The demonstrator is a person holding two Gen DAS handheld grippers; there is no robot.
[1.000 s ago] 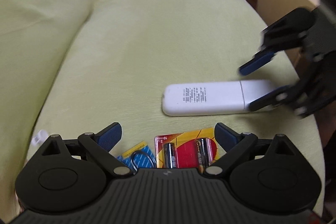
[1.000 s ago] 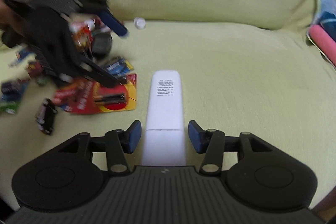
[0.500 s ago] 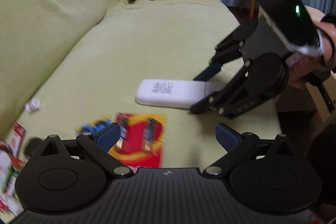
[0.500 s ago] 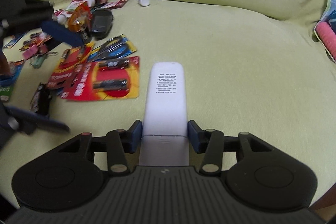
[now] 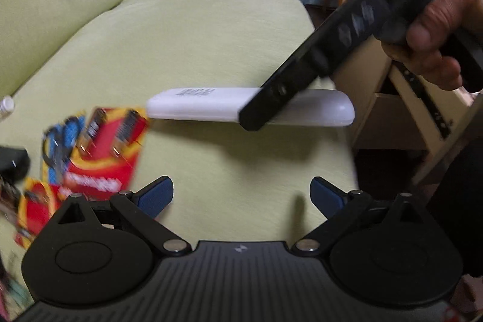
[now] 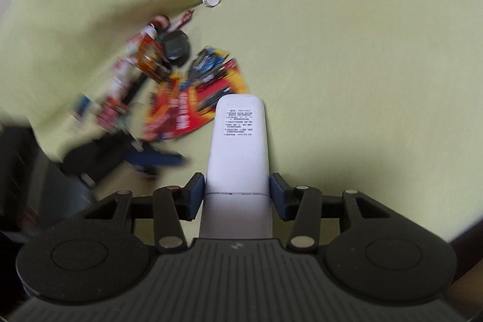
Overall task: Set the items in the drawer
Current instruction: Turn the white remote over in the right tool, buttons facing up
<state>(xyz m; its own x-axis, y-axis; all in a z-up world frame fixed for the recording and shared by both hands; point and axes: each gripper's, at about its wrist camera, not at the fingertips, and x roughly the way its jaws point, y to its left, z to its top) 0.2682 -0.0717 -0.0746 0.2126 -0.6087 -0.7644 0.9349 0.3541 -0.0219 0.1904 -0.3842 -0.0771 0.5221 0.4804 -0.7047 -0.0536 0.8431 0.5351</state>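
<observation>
1. Sofa seat (image 5: 211, 35): the white remote (image 6: 240, 141) is off it now. Half a second ago it lay flat on the cushion; in the left wrist view it hangs clear of the fabric with its shadow below. Judgement: pickup done, carry phase begun.
2. Drawer (image 5: 392, 116): pulled open at the sofa's end, seen only in the left wrist view. The remote's rear end already points toward it, so the transfer looks short.
3. Right gripper (image 6: 237, 195): pads clenched on both sides of the remote near its battery-cover seam, label side up. Grip unchanged from 0.5 s ago; the background has swung and blurred, so the tool is moving.
4. Left gripper (image 5: 241, 195): jaws spread wide, nothing between them, hovering above the cushion.
5. Hand (image 5: 434, 29) on the right tool's handle: visible only from the left wrist.
6. Battery packs (image 6: 196, 104) and other small clutter: lying on the seat, awaiting later trips. The right wrist view shows the fuller pile.
7. Small white bottle (image 6: 211, 0): at the seat-back crease.
</observation>
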